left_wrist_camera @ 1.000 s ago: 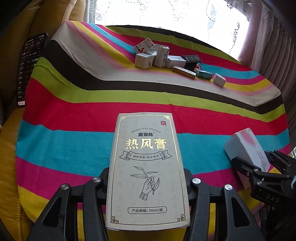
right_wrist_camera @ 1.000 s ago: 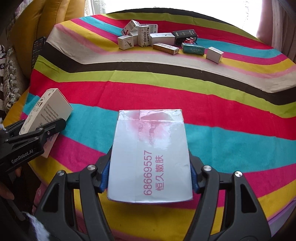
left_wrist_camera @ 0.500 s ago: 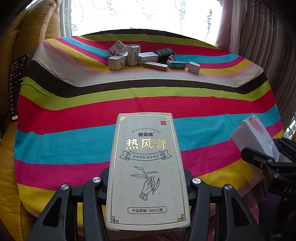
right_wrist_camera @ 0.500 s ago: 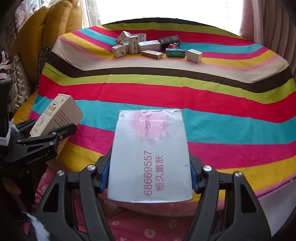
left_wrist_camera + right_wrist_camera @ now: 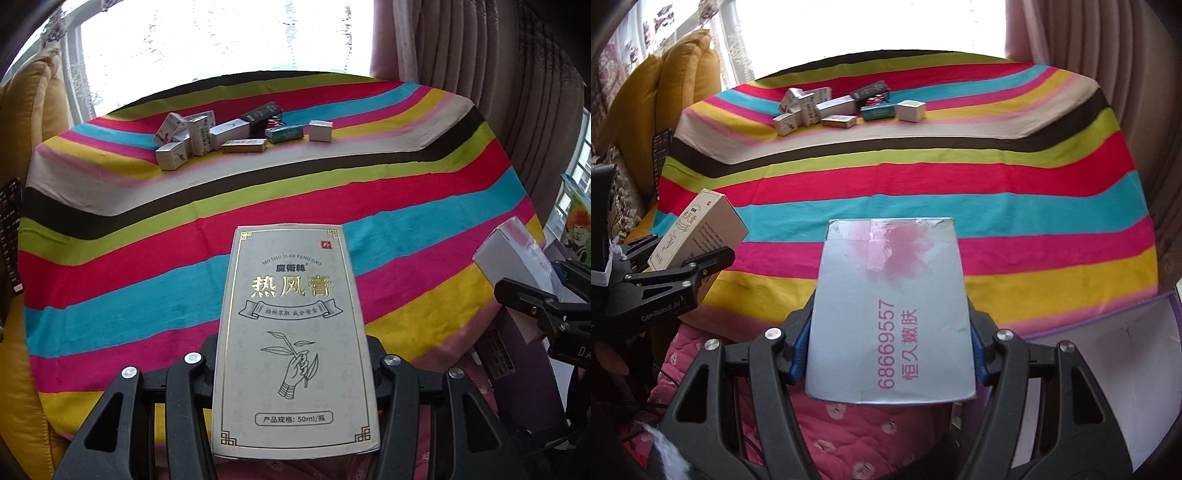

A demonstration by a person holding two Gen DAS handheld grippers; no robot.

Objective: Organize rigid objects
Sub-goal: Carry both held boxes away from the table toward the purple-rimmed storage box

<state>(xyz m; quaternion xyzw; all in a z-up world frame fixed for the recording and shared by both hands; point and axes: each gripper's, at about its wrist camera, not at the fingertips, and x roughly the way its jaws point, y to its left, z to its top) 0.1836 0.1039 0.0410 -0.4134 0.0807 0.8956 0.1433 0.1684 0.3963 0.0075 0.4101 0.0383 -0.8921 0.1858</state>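
Left gripper (image 5: 295,369) clamps the cream carton (image 5: 295,343), right gripper (image 5: 890,354) the silver box (image 5: 890,314): light, stiff, crushable card; hold the side walls.

My left wrist camera looks forward and down along its fingers from just off the near edge of the striped tablecloth (image 5: 147,229), and my right wrist camera does the same from beside it, a little further right. Both take in the far cluster of small boxes (image 5: 236,133) and the curtain (image 5: 1108,55). Each sees the other's gripper at its frame edge.
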